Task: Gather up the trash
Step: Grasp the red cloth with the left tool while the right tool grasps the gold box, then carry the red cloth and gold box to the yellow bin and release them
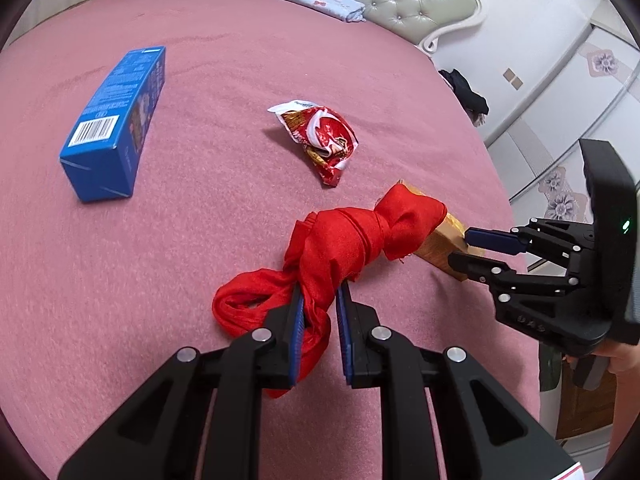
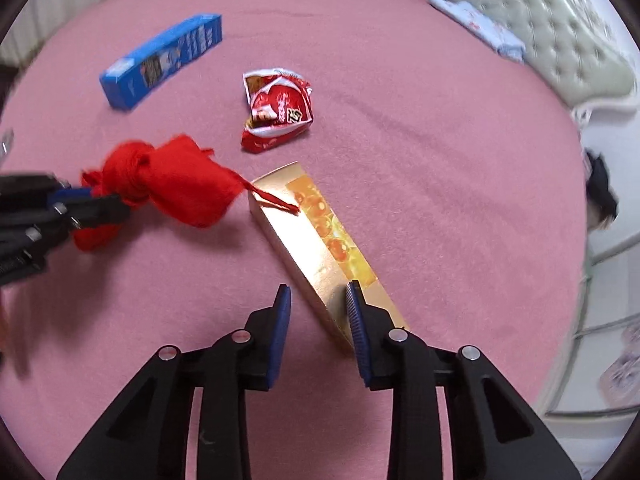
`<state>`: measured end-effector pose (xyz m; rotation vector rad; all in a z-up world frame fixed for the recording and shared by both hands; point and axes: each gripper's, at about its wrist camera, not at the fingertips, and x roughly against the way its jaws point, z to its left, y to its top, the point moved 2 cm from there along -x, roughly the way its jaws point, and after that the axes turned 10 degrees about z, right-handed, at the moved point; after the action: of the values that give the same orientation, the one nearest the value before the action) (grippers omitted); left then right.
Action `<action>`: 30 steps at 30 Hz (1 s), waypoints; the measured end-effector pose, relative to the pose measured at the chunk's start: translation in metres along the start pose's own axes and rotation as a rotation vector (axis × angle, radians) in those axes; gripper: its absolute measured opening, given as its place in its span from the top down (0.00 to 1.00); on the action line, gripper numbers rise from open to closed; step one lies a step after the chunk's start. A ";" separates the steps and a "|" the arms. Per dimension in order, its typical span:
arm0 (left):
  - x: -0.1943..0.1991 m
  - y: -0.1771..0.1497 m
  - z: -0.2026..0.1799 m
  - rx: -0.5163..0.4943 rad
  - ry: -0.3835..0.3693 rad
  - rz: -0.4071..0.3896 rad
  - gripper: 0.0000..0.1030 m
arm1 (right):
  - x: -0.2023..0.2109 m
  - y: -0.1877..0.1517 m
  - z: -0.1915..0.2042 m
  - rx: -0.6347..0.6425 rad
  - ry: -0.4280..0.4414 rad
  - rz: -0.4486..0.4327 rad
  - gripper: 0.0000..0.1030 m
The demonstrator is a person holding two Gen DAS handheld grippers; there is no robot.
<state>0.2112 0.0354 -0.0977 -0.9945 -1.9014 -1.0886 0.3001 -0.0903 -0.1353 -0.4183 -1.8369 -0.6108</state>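
Illumination is bright, even and diffuse; shadows are soft. Fisheye distortion curves all edges. The right wrist view shows motion blur at its periphery.

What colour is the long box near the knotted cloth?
The long cardboard box is shiny gold with orange pictures, clearest in the right wrist view.

- The left gripper [image 1: 318,300] points down at a slant, its blue pads [image 1: 298,320] pinched tight on a red cloth [image 1: 340,240].
- The right gripper [image 2: 316,300] also tilts downward, its jaws part open and set around the near end of a gold box [image 2: 316,248]; whether both pads press on it cannot be told.
- A hand [image 1: 616,356] holds the right gripper from behind.
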 end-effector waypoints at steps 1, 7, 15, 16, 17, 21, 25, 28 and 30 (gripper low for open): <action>0.001 0.000 0.001 0.003 -0.002 -0.001 0.85 | -0.003 0.003 -0.001 0.001 -0.015 0.011 0.56; 0.003 0.006 0.006 0.015 -0.010 -0.008 0.85 | -0.020 0.015 -0.007 0.044 -0.049 0.048 0.44; -0.004 0.007 0.007 0.024 -0.001 0.001 0.85 | -0.046 0.022 -0.025 -0.072 0.082 0.073 0.50; -0.005 0.007 0.007 0.025 -0.001 0.001 0.85 | -0.044 0.020 -0.027 -0.098 0.098 0.056 0.60; -0.005 0.006 0.007 0.024 0.003 0.000 0.85 | -0.043 0.018 -0.028 -0.122 0.107 0.045 0.62; -0.004 0.002 0.002 0.016 0.004 0.001 0.85 | -0.036 0.000 -0.025 -0.199 0.115 0.015 0.63; -0.001 -0.009 -0.008 -0.005 0.005 0.013 0.85 | -0.021 -0.029 -0.023 -0.355 0.169 -0.037 0.63; 0.003 -0.022 -0.016 -0.026 0.003 0.021 0.85 | -0.011 -0.058 -0.015 -0.431 0.249 -0.080 0.63; 0.005 -0.033 -0.023 -0.044 0.001 0.029 0.85 | -0.005 -0.075 -0.006 -0.450 0.265 -0.094 0.63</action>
<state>0.1845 0.0043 -0.0957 -1.0429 -1.8640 -1.1174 0.2645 -0.1542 -0.1542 -0.5201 -1.4668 -1.0984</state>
